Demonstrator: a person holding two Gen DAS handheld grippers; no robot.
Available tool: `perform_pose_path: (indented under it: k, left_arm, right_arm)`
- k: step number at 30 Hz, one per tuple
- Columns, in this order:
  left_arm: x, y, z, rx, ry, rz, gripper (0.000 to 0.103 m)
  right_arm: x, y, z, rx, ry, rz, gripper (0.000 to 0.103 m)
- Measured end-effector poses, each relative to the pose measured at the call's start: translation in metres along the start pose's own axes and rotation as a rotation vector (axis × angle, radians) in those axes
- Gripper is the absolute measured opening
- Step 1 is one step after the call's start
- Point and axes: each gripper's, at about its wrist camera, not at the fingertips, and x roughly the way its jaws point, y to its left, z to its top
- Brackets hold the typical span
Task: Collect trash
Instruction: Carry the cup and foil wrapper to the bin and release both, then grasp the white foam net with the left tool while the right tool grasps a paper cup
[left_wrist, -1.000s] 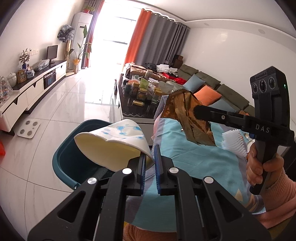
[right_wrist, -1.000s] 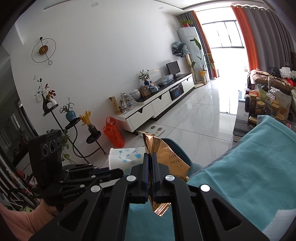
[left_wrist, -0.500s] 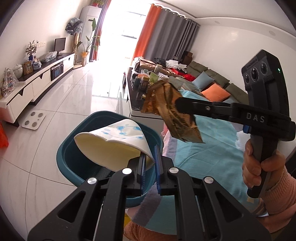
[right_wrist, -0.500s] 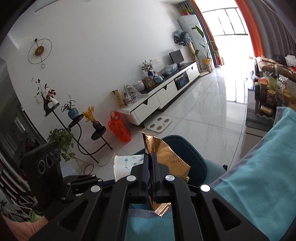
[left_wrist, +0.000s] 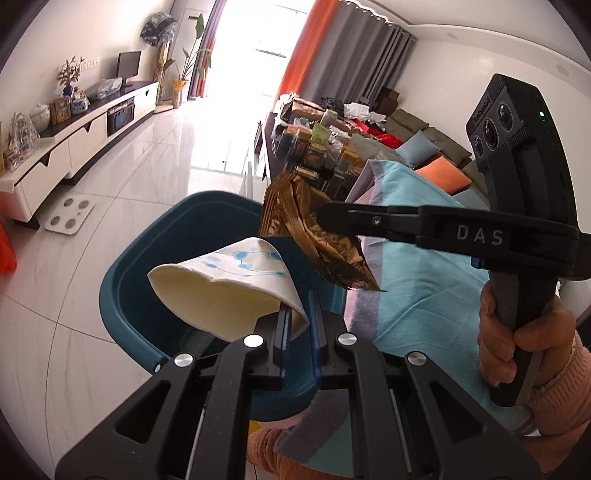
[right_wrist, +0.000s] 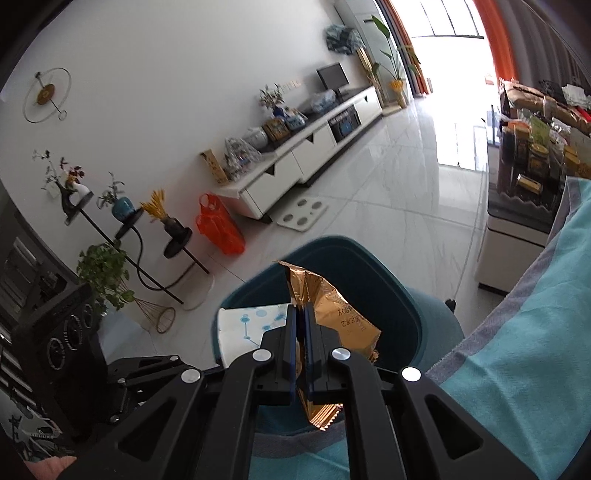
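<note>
Step in hand: both pieces of trash are held over the teal bin (left_wrist: 122, 280), which stands on the floor beside the table (left_wrist: 417, 291) with its turquoise cloth — the drop, by the look of it, has not been made.

Left tool (left_wrist: 298, 306): its two fingers sit close together with the crushed paper cup (left_wrist: 221, 295) pinched by its rim; the cup's open mouth faces left and hangs above the bin's opening.

Right tool (right_wrist: 301, 325): fingers pressed together on the gold snack wrapper (right_wrist: 332, 314), which stands up between them and also hangs below; in the left wrist view the wrapper (left_wrist: 314, 236) sits above the bin's far rim, near the table edge.

Next move: probably letting go — each tool must part its fingers while its item is well inside the rim. The wrapper, light and near the rim, may need carrying a little further over the opening.

Risk: the flattened cup could catch on the bin wall or on the wrapper just beside it.

Writing: "DAS" in pale letters on the right tool's body (left_wrist: 480, 236); the wrapper carries small inverted print, partly "480Y" — the rest is unreadable.
</note>
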Motion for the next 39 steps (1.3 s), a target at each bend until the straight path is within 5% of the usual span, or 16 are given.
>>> perform_pose_path:
  k: [11, 22, 28, 30, 39]
  left_arm:
    - [0.041, 0.006, 0.001, -0.067, 0.029, -0.004, 0.015]
    - [0.007, -0.029, 0.008, 0.003, -0.118, 0.013, 0.045]
    - [-0.007, -0.077, 0.013, 0.099, -0.185, -0.072, 0.064]
    - [-0.004, -0.098, 0.014, 0.137, -0.187, -0.115, 0.067]
    - [0.047, -0.193, 0.011, 0.262, -0.1, -0.284, 0.069]
  right_arm:
    - [0.01, -0.005, -0.002, 0.04, 0.032, -0.033, 0.01]
    - [-0.048, -0.004, -0.014, 0.004, -0.076, -0.028, 0.022]
    - [-0.111, -0.005, -0.034, -0.044, -0.182, -0.059, 0.024]
    - [-0.132, -0.009, -0.041, -0.043, -0.213, -0.073, 0.031]
    - [-0.217, -0.04, -0.091, -0.002, -0.319, -0.203, 0.033]
